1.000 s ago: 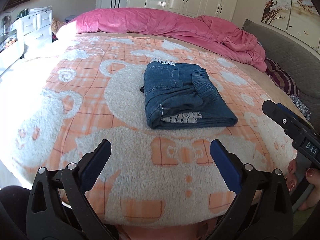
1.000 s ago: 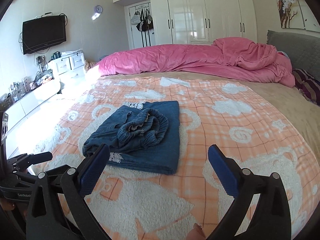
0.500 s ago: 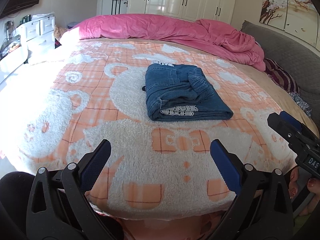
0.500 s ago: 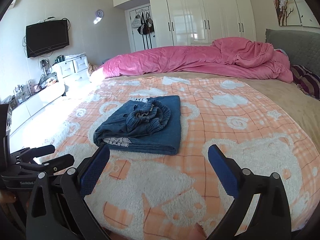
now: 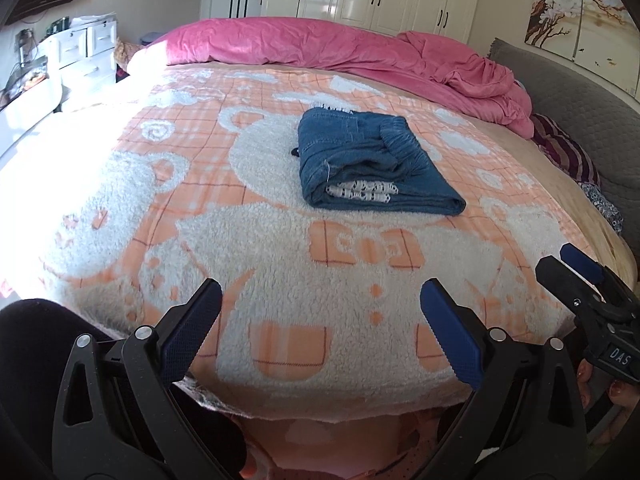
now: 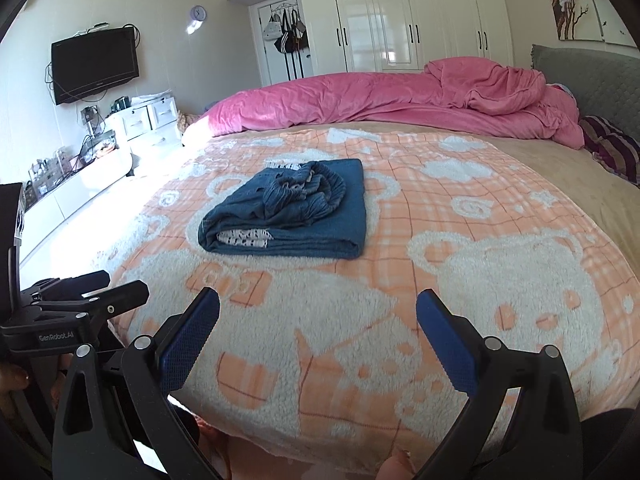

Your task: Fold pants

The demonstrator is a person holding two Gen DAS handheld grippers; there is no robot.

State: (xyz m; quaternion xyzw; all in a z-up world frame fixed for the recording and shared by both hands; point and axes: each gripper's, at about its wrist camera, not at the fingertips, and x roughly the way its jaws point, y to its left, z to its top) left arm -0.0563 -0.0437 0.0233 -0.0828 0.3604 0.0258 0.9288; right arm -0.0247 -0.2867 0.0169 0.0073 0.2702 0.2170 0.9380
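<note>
On the fleecy peach-and-white bear-print blanket (image 5: 280, 248) lie folded blue denim pants (image 5: 372, 168). The left gripper (image 5: 320, 312) and right gripper (image 6: 318, 312) both gape wide, empty, well apart from them.

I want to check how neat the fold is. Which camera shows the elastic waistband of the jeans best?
The right wrist view: the gathered waistband lies on top of the folded jeans, with its ruffled opening turned toward the camera. The left wrist view shows the jeans too, but the waistband appears only edge-on as a ridge.

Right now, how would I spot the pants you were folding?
Find the big bed with the peach bear-print blanket. Near its middle lies a folded bundle, the pants, the only dark blue denim there, unlike the pink duvet heaped behind it.
</note>
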